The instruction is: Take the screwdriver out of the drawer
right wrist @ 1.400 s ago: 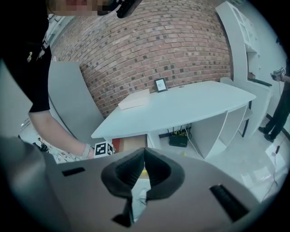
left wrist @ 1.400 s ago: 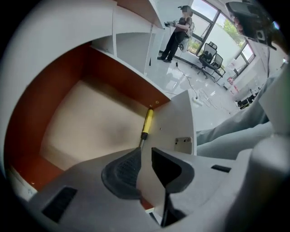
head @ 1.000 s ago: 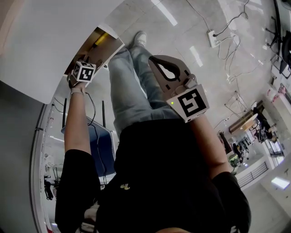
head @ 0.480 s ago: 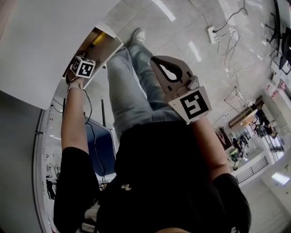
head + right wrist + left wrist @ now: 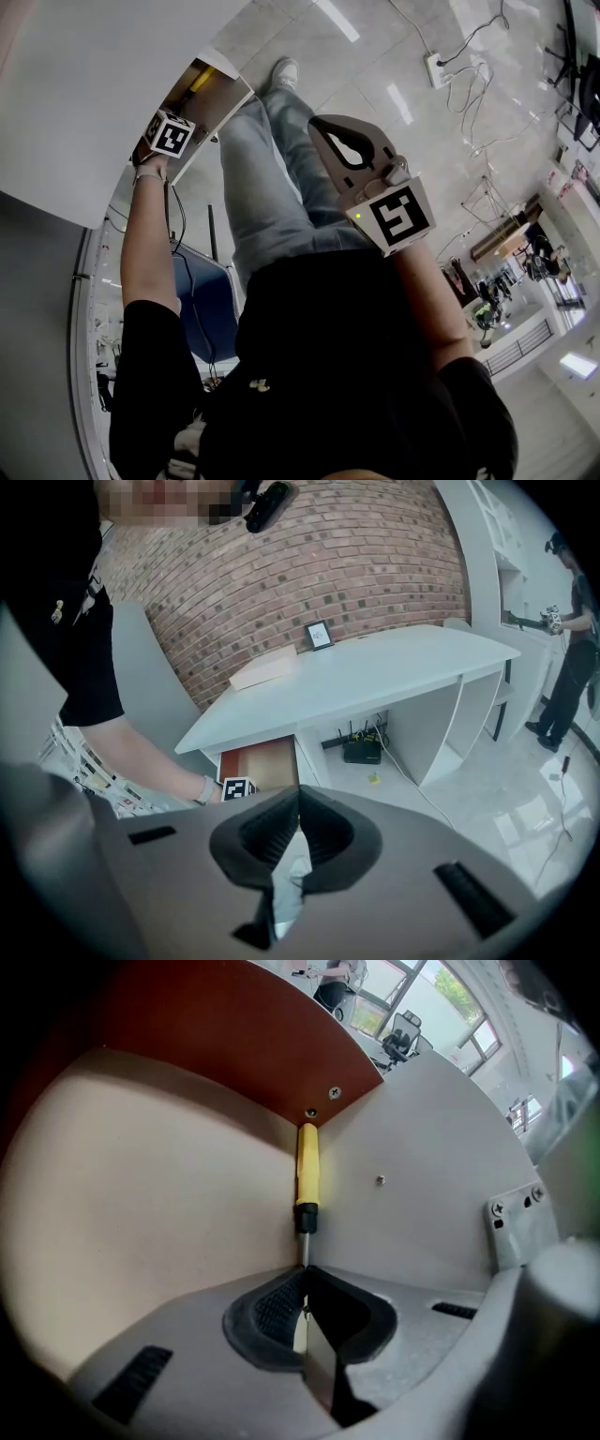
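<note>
Lying along the seam where the floor and side wall of the drawer (image 5: pixel 169 1194) meet, the screwdriver (image 5: pixel 307 1171) is seen at the centre of the left gripper view. Its yellow handle is pointed up the frame toward a red-brown panel (image 5: pixel 216 1044), and its thin shaft is run down to the left gripper (image 5: pixel 305 1274). The jaws are closed together there, and the end of the shaft is pinched between their tips.

In the head view, that gripper's cube (image 5: pixel 170 134) is found at the upper left, inside the open drawer under the white desk (image 5: pixel 84 84). Compared with a second ago, the cube is placed slightly higher in the frame, and the wrist behind it is shifted a little up and to the left. The drawer appears as far open as before.

The right gripper (image 5: pixel 328 131) is held at centre frame above the person's leg (image 5: pixel 262 178), well apart from the drawer, and is hardly displaced from where it was. In its own view the jaws are pressed together with nothing between them. Beyond them the desk, the open drawer and the cube are shown at centre left, and a router (image 5: pixel 361 752) is seen under the desk.
</note>
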Available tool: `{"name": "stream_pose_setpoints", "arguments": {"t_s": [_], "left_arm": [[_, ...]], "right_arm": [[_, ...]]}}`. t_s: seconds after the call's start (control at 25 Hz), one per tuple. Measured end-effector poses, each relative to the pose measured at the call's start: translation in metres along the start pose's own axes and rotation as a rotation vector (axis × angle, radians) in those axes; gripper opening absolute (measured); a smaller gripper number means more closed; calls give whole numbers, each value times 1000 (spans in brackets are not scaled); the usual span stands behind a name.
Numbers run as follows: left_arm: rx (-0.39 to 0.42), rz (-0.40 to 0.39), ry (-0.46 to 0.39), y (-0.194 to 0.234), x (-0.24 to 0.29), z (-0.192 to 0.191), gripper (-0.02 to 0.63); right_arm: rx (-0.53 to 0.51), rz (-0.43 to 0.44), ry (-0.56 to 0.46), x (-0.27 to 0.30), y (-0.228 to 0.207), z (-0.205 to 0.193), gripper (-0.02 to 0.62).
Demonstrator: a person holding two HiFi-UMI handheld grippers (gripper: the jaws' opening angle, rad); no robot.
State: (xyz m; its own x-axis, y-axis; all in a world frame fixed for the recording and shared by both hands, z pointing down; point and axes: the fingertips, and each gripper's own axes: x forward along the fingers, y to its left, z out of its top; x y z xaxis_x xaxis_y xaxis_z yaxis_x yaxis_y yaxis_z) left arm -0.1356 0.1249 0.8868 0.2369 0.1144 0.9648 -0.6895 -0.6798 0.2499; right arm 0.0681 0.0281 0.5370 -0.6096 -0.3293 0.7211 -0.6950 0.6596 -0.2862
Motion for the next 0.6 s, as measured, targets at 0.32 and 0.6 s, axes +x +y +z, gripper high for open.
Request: {"name": "stream_pose_setpoints", "arguments": {"t_s": [0.32,0.6], "left_arm": [[-16,-2,-15,-11,-20,0,11],[-95,15,-39,-16,-50,2,9]], "right_arm": [[-4,0,-12,-7,-2,6,11],[-18,9,-34,-17,0,16,11]]}}
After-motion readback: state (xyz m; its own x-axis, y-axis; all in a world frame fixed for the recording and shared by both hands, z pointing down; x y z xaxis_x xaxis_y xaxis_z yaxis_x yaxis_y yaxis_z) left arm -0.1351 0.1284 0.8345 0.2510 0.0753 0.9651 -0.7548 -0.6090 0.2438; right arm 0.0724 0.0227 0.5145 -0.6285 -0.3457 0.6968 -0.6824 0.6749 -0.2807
